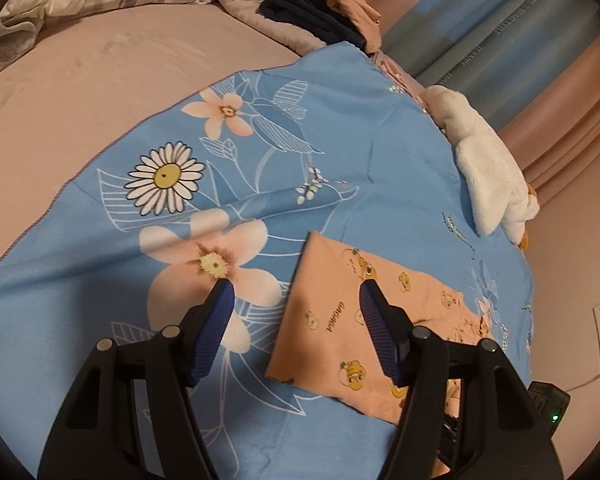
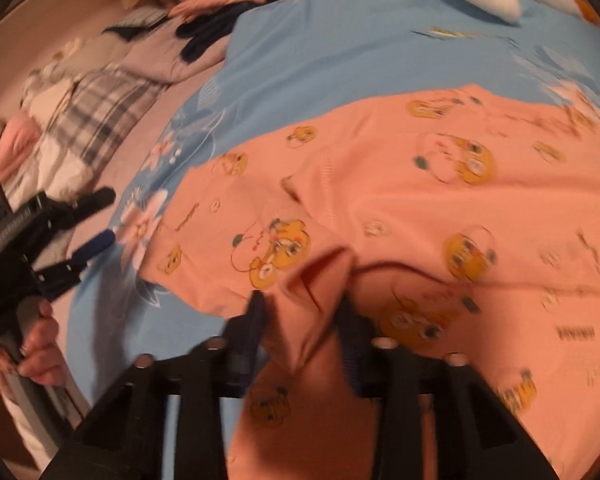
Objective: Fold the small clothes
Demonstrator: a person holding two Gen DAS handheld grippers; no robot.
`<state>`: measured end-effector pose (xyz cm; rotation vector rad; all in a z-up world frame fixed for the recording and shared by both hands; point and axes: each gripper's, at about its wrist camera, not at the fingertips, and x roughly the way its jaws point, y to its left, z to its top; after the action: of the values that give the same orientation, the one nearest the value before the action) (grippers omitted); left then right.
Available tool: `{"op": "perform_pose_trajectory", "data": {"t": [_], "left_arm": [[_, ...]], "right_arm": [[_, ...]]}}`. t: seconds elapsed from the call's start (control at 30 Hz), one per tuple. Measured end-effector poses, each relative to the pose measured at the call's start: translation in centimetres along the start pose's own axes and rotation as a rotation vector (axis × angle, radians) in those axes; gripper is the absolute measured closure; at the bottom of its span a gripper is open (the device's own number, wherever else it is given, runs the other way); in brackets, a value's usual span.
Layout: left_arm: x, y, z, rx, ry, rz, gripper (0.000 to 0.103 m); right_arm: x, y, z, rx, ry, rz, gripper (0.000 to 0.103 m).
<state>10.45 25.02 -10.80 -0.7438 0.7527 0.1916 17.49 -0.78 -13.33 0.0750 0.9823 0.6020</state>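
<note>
1. Your right gripper [image 2: 300, 312] has a raised fold of the peach garment [image 2: 420, 208] between its jaws, which stand narrow. The picture is blurred, so you cannot be fully sure the pads press firmly, but the cloth bunches up between them like a pinch.
2. Your left gripper [image 1: 294, 288] stands wide and holds nothing. One finger hangs over the blue floral blanket [image 1: 340, 128], the other over the garment's folded edge.
3. The garment lies on the blanket, at about 4 o'clock in the left wrist view and filling 3 to 6 o'clock in the right one.
4. I judge it light, thin and very soft. It will sag and drag, and a single layer may slip out. Take it at a hem or a corner, near the stitched seam.
5. Hidden things: the near part of the garment goes under both grippers, so its whole shape is unclear. At 1 o'clock of the left view lies a white plush toy [image 1: 488, 168], partly cut off.
</note>
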Motion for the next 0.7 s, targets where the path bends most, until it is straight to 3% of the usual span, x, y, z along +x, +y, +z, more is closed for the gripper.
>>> {"op": "perform_pose_trajectory", "data": {"t": [0.1, 0.2, 0.3, 0.5, 0.7], "left_arm": [[0.0, 0.3, 0.1, -0.010, 0.005, -0.010, 0.039], [-0.1, 0.6, 0.4, -0.020, -0.001, -0.013, 0.039], [-0.3, 0.8, 0.5, -0.032, -0.003, -0.019, 0.039], [-0.4, 0.8, 0.6, -0.033, -0.006, -0.015, 0.039], [-0.5, 0.8, 0.7, -0.037, -0.007, -0.026, 0.039]], "right_arm": [[-1.1, 0.9, 0.6, -0.062, -0.031, -0.012, 0.095], [-3.0, 1.6, 1.6, -0.116, -0.080, -0.013, 0.096], [-5.4, 1.7, 3.7, -0.139, -0.106, 0.042, 0.097], [-9.2, 2.4, 6.3, -0.204, -0.178, 0.022, 0.097], [-10.4, 2.0, 7.7, -0.200, -0.211, 0.006, 0.097]]}}
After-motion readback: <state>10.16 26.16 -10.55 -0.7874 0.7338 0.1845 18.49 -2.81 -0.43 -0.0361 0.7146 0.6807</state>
